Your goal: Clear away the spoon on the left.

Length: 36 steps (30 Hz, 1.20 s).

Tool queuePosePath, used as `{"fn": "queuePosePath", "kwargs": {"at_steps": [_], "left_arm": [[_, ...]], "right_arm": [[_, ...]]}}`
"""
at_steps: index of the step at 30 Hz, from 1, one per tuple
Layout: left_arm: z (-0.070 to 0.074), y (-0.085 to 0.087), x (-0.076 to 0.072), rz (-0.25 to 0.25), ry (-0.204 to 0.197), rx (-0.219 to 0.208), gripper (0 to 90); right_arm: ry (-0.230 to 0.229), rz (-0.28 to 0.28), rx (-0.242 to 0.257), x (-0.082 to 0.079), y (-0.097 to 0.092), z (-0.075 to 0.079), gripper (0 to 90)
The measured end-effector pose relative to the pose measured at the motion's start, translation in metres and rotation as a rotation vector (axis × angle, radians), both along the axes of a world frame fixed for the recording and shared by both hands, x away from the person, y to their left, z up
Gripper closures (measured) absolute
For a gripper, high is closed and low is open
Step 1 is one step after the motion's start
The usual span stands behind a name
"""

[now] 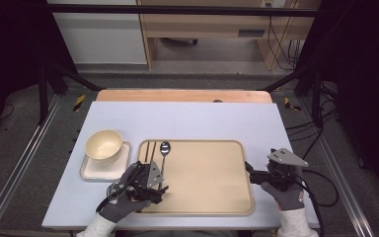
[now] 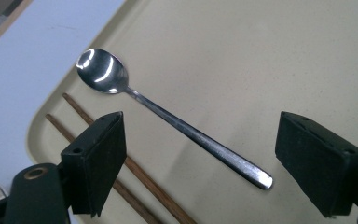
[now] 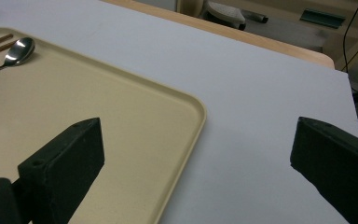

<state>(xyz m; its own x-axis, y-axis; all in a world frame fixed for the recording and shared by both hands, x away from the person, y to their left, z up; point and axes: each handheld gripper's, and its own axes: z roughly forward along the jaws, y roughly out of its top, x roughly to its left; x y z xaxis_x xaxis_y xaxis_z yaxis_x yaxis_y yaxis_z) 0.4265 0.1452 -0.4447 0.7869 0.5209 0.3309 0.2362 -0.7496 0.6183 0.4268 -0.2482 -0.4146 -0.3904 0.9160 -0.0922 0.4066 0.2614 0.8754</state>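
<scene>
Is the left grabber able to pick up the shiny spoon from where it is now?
Probably yes. The left gripper hangs open right over the spoon, whose handle lies between the jaws on the tray. Nothing covers it; the chopsticks lie beside it, apart.

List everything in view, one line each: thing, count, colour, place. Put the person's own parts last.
tray: one, beige, centre of the table.
spoon: one, shiny metal, lying on the tray's left part, bowl pointing away from the person.
chopsticks: two, brown wood, on the tray just left of the spoon.
bowl: one, cream, on the small plate left of the tray.
small plate: one, white, square, left of the tray.
table: one, pale grey-blue top.
left gripper: one, black, jaws open above the spoon's handle.
right gripper: one, black, jaws open at the tray's right edge.
gloves: two, grey, on the person's hands.
</scene>
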Motion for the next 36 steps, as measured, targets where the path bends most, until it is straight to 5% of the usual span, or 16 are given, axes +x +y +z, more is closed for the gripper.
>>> {"fn": "queuePosePath", "kwargs": {"at_steps": [13,23,36], "left_arm": [[0.018,0.02,0.002,0.065,-0.017,-0.125,17.1],[0.035,0.055,0.005,0.212,-0.099,-0.283,17.5],[0.045,0.096,0.008,0.348,-0.151,-0.392,17.9]], "right_arm": [[0.002,0.025,0.03,-0.001,-0.001,0.002,1.6],[0.023,0.025,0.024,0.0,0.001,-0.002,4.1],[0.016,0.015,0.017,0.001,0.0,-0.001,5.5]]}}
